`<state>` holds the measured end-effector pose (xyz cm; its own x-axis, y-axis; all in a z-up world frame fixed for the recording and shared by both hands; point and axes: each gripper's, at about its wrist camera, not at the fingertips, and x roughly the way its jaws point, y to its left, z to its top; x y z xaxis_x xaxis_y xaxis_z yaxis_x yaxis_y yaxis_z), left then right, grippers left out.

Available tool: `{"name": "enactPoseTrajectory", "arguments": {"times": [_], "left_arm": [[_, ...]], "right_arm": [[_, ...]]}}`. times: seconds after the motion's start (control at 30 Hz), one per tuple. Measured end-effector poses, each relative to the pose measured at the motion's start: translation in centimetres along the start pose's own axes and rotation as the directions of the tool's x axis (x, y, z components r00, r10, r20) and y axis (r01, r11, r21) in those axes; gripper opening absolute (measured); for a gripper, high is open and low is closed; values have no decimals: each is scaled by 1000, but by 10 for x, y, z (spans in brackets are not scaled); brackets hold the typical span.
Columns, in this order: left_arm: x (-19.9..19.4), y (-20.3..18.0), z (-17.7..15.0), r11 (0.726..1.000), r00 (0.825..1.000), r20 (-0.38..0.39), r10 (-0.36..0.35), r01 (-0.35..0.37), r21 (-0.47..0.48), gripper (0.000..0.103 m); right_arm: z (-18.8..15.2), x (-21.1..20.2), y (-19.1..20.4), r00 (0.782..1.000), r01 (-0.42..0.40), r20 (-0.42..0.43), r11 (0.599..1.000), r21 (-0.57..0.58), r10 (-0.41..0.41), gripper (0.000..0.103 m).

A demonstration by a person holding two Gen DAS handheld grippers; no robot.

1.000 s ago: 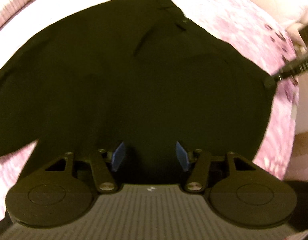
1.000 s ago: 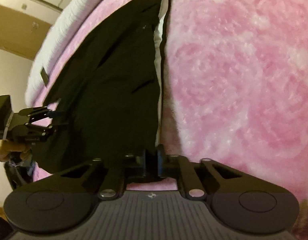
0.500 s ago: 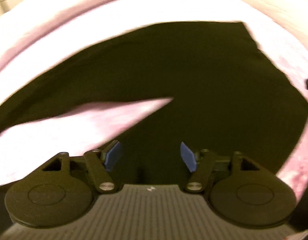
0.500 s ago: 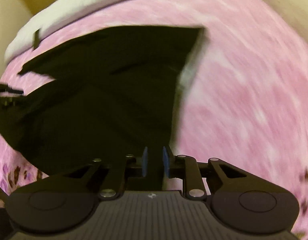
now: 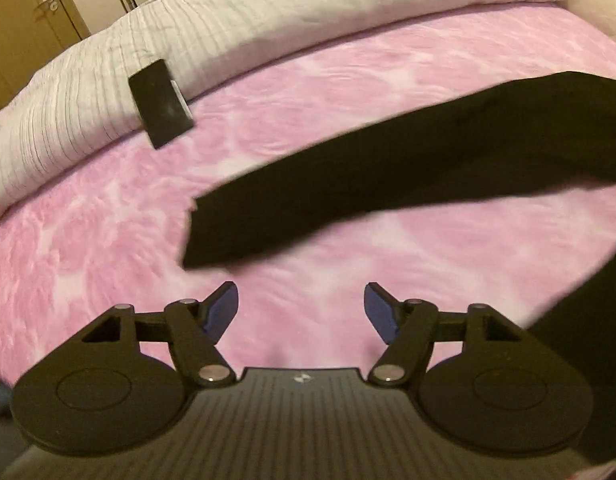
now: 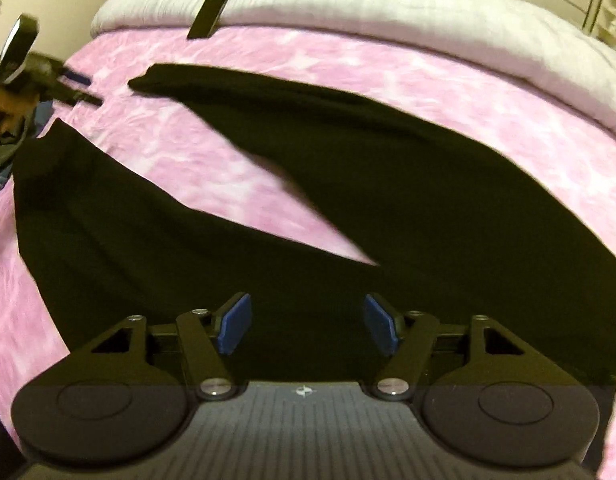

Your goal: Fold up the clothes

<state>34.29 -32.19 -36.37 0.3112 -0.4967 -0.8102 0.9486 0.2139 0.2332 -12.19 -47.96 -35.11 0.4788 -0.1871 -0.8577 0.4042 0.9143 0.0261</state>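
Right claw [image 6: 304, 330] just opened, apparently released black trousers [image 6: 427, 208].

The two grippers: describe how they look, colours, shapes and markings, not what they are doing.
Both look alike. The left gripper and the right gripper each have two black linkage fingers with silver pivot screws, tipped with blue pads. Each finger hinges from a round black disc, with triangular cut-outs in the links. Between the discs sits a ribbed dark grey body bearing a small white logo. No cables or sleeves show.
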Motion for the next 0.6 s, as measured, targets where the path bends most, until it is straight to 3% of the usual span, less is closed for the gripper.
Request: {"name": "enactPoseTrajectory", "arguments": {"times": [0.07,0.17,0.27,0.3,0.33,0.43,0.57,0.6], "left_arm": [[24,15,3,995,1000,13,4,-5,95,58],[59,17,3,943,1000,0,-2,2,332,52],[79,19,2,886,997,-28,-66,71,459,24],[83,23,4,873,995,-40,-87,96,479,10],[83,29,9,869,993,-45,-105,113,482,6],[77,53,33,880,990,-25,-138,134,456,3],[79,86,90,928,993,97,-65,25,371,5],[84,94,109,947,991,136,-15,-30,319,12]], "right_arm": [[24,18,34,1000,11,-4,1000,-10,-11,78],[57,37,67,1000,15,23,998,-60,-14,79],[86,70,90,1000,-1,25,991,-133,4,80],[92,79,95,1000,2,21,988,-153,1,80],[98,86,99,1000,3,19,986,-165,1,80],[105,97,100,1000,-11,10,990,-142,13,80],[105,100,94,1000,-11,0,997,-83,11,80],[105,99,93,1000,-3,1,997,-72,3,80]]}}
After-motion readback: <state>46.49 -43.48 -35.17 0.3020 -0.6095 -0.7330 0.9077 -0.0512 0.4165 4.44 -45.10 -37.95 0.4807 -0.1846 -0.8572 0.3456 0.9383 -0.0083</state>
